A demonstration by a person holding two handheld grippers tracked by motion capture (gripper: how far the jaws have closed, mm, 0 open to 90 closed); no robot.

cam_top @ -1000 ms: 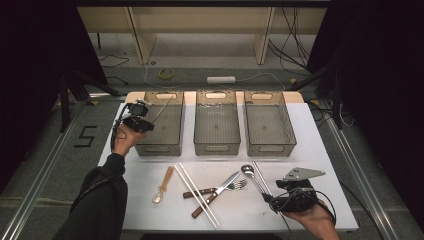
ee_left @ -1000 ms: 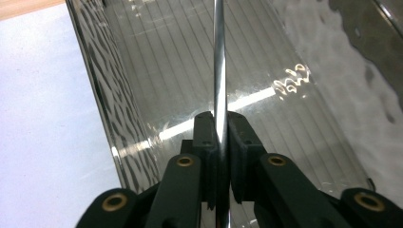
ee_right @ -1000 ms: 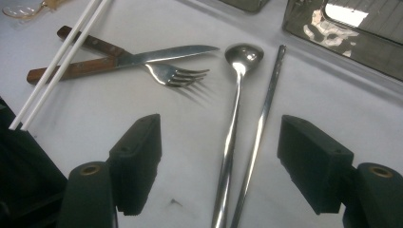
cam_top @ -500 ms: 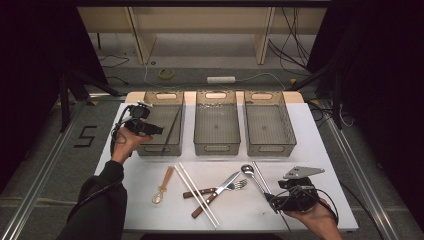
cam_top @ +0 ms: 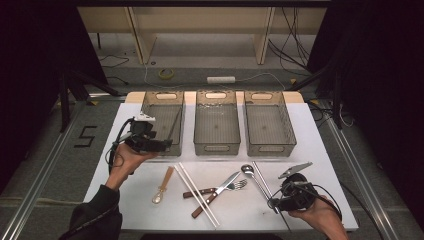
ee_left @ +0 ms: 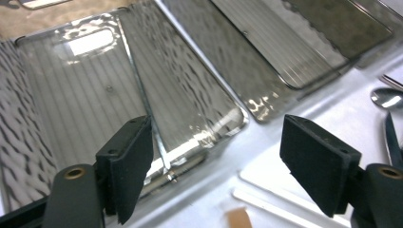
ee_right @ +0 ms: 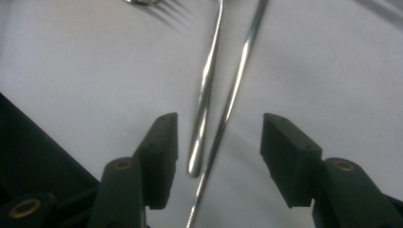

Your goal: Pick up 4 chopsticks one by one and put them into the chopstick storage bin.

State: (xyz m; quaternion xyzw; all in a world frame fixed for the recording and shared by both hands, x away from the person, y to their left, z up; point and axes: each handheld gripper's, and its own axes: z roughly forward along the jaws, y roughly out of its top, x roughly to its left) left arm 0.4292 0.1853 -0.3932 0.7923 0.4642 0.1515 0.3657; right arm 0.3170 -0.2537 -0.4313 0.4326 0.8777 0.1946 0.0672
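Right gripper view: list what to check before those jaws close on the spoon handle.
1. Spoon handle between the right gripper pads: ok. The jaws have just been closing, and the pads do not press on it yet.
2. Only one thing between those pads: not ok. A metal chopstick lies there too, close beside the handle.
3. Left gripper empty: ok. Its jaws have just been opening, with nothing between the pads.
4. Thin metal rod inside the left bin: ok, it leans in it.
5. Right pads clear of the table: cannot tell.
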